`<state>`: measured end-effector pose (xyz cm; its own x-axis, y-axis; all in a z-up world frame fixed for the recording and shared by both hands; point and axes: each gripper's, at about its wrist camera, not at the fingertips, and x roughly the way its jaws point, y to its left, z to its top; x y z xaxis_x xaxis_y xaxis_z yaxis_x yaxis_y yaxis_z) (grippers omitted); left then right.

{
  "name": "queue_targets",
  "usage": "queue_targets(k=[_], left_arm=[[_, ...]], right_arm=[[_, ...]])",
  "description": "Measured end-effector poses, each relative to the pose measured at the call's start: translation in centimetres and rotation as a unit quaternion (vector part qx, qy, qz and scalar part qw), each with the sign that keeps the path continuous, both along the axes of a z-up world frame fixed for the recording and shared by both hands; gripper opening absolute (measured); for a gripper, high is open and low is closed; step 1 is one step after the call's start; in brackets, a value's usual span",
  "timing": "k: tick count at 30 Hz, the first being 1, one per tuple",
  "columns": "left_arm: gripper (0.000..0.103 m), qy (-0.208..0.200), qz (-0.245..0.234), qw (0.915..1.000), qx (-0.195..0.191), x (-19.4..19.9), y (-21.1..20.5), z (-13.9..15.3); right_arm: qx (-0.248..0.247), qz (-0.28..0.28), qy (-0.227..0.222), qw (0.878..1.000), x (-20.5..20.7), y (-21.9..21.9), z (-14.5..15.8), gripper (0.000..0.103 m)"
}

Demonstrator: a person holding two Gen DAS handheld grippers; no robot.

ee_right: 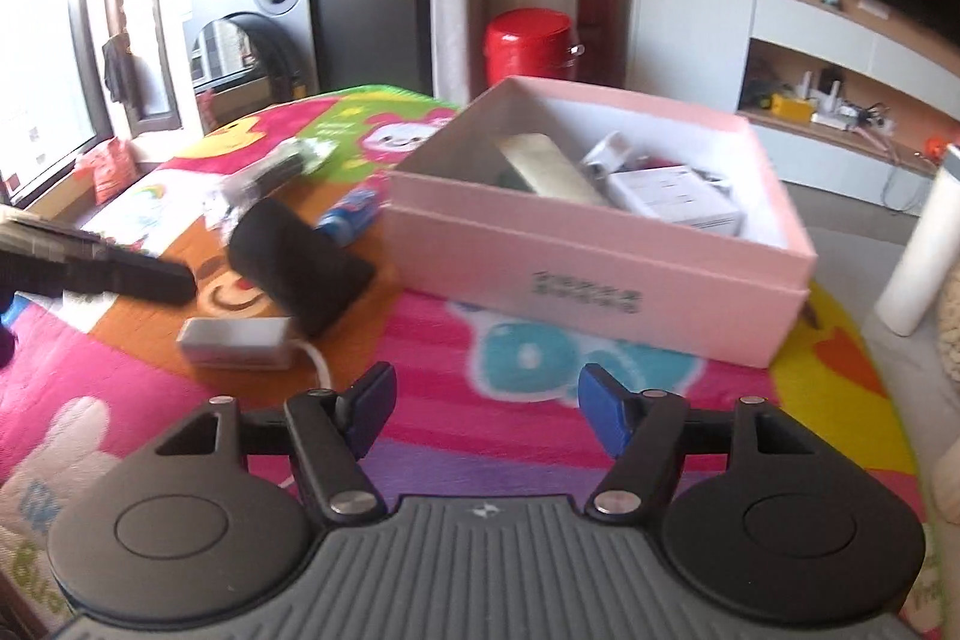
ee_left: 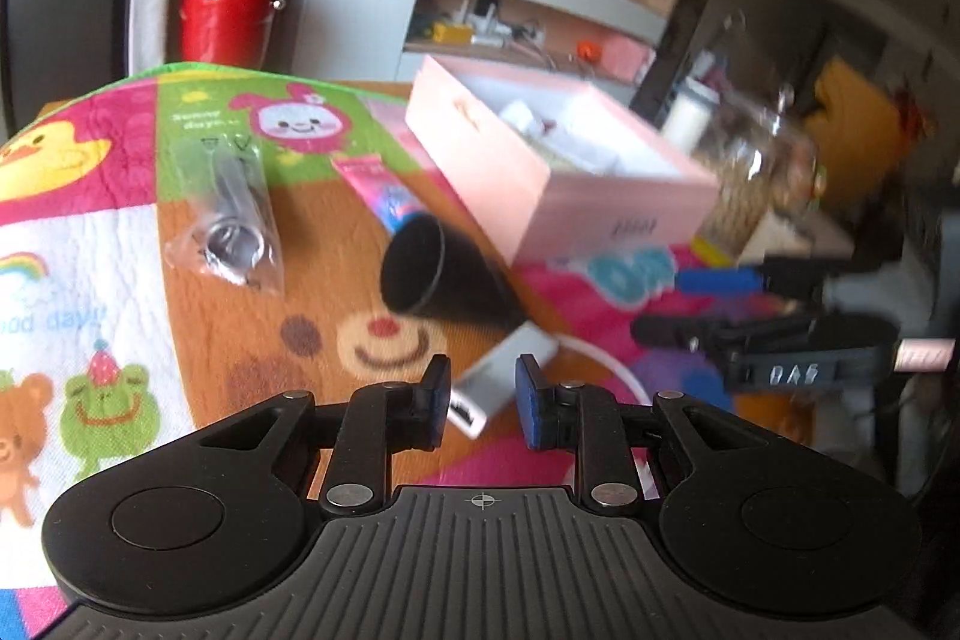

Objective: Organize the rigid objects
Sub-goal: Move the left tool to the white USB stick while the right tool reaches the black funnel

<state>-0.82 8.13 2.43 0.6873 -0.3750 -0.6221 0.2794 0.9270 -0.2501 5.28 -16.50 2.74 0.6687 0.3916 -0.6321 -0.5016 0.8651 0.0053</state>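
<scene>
- Pink cardboard box (ee_right: 600,274) sits open on the cartoon-printed mat (ee_right: 480,436), toward its far right part; inside lie a white carton (ee_right: 678,199), a pale flat pack (ee_right: 549,166) and a small white plug-like item (ee_right: 606,154).
- Left of the box, a black cup (ee_left: 420,274) lies on its side, its mouth facing the left wrist camera.
- Just in front of the cup lies a white adapter (ee_right: 237,340) with a white cable.
- A blue-and-pink tube (ee_left: 384,193) lies behind the cup, touching the box or just beside it.
- Farther left rests a clear bag of metal parts (ee_left: 231,220).
- The left gripper (ee_left: 483,400) hangs over the adapter, jaws drawn nearly together and empty.
- The right gripper (ee_right: 486,412) hovers above the mat before the box, jaws spread apart, nothing between them.
</scene>
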Motion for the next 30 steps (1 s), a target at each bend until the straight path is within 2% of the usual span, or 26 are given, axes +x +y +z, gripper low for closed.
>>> queue_targets(k=[2, 8, 10, 14, 19, 22, 26, 29, 30], left_arm=[[0.026, -0.004, -0.003, 1.0, 0.007, 0.0, -0.4, -0.4], [0.029, 0.011, -0.054, 0.9984, -0.011, 0.2, -1.9, -1.0], [0.029, 0.01, -0.056, 0.9983, -0.014, 0.3, -2.1, -1.0], [0.029, -0.002, 0.001, 0.9995, -0.031, 0.4, -0.4, -0.7], [0.029, -0.013, 0.07, 0.9955, -0.062, -0.1, 2.8, -0.2], [0.029, -0.023, 0.087, 0.9934, -0.071, -0.9, 4.0, 0.1], [0.029, -0.025, 0.099, 0.9917, -0.078, -1.8, 5.5, 0.4], [0.029, -0.021, 0.098, 0.9918, -0.079, -2.5, 6.2, 0.3], [0.029, -0.02, 0.094, 0.9921, -0.081, -2.7, 6.4, 0.3]], right_arm=[[-0.004, 0.004, 0.0, 1.0, -0.4, 0.5, -0.1, 0.068], [-0.008, -0.012, 0.01, 1.0, -0.5, 0.2, -0.5, 0.07], [-0.005, -0.021, 0.016, 1.0, -0.4, -0.1, -0.7, 0.07], [-0.006, 0.007, 0.003, 1.0, -0.8, 0.5, 0.1, 0.07], [-0.041, 0.076, -0.057, 0.995, -1.2, 4.5, 1.5, 0.07], [-0.06, 0.129, -0.094, 0.985, -0.8, 7.9, 1.8, 0.07], [-0.1, 0.186, -0.099, 0.972, 0.3, 12.3, 0.8, 0.069], [-0.142, 0.182, -0.119, 0.966, 0.5, 13.7, -0.3, 0.055], [-0.144, 0.176, -0.119, 0.966, 0.5, 13.6, -0.3, 0.056]])
